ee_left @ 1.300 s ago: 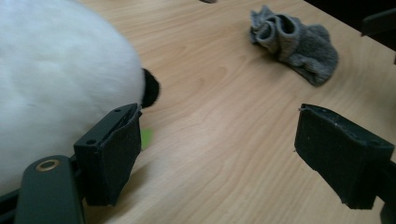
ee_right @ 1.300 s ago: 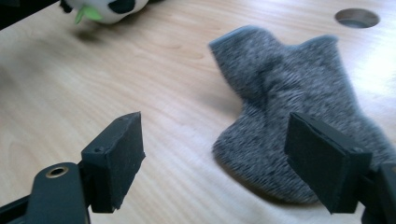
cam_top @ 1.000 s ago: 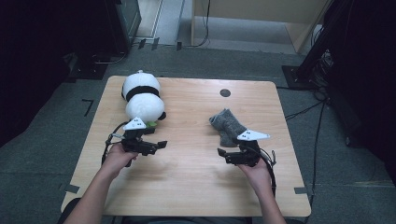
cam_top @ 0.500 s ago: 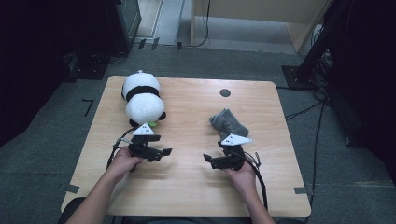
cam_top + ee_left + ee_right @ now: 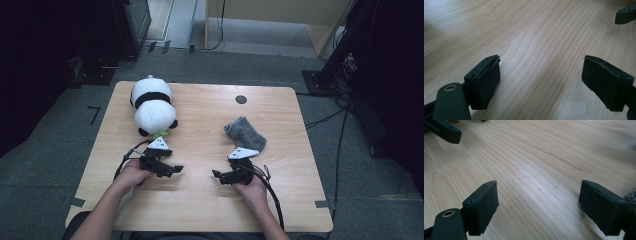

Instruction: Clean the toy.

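Both tongs (image 5: 175, 169) (image 5: 216, 174) agape over table (image 5: 200, 210)

panda toy (image 5: 151, 105) left on table (image 5: 200, 205), sock (image 5: 244, 133) right

Crumpled grey sock (image 5: 245, 132) lying right of centre, plush panda (image 5: 151, 105) lying far left

The table (image 5: 200, 210) has a wide bare strip between the left gripper (image 5: 176, 169) and the right gripper (image 5: 216, 173); their jaws stand apart with only wood between them. At 12 o'clock from the left gripper, just beside it, the plush panda (image 5: 151, 106) blocks the way. At 12 o'clock from the right gripper lies the grey sock (image 5: 244, 133), near it. Between panda and sock the wood is free.
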